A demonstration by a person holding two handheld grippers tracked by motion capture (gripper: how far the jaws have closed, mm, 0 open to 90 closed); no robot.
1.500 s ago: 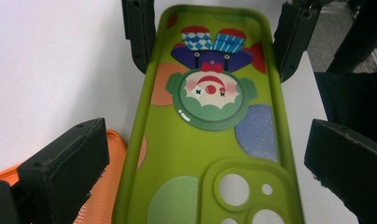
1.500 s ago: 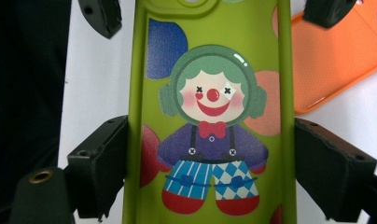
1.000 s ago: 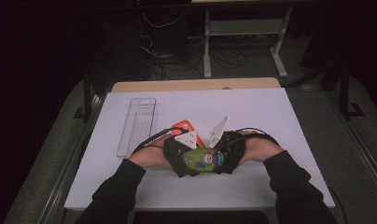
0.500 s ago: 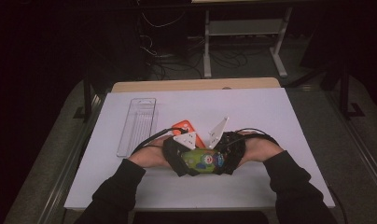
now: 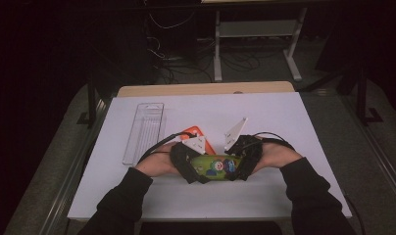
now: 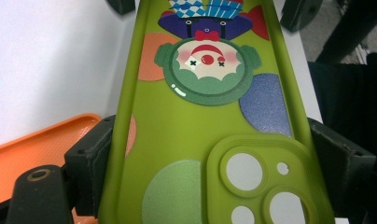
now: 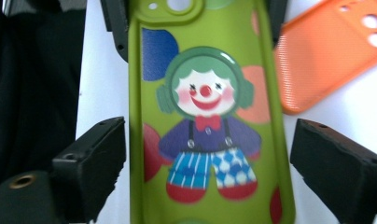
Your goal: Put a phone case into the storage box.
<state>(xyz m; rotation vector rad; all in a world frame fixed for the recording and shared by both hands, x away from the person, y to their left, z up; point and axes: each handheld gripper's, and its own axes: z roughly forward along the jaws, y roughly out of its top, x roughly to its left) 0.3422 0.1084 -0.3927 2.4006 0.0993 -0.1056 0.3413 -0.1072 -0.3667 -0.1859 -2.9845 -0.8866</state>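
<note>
My left tongs [image 6: 210, 154] were clamped on the green phone case [image 6: 205, 126]: in the left gripper view both black jaws pressed against its two long edges, near the end with the camera holes. My right tongs [image 7: 207, 168] were at the other end of the same case [image 7: 205, 116], with their jaws apart; in the right gripper view a strip of white table showed between each jaw and the edge of the case, so they did not touch it. The case had a clown with green hair, a red nose and blue trousers printed on it. In the high view the green phone case [image 5: 216, 165] lay across the near middle of the white table [image 5: 284, 122], between my left hand [image 5: 159, 164] and my right hand [image 5: 274, 157]. An orange phone case [image 5: 198, 137] lay just behind it, partly hidden by my left tongs [image 5: 186, 164]. A clear plastic tray [image 5: 144, 131] stood further to the left, apart from everything else. My right tongs [image 5: 245, 159] were close to my right hand's side of the case.
</note>
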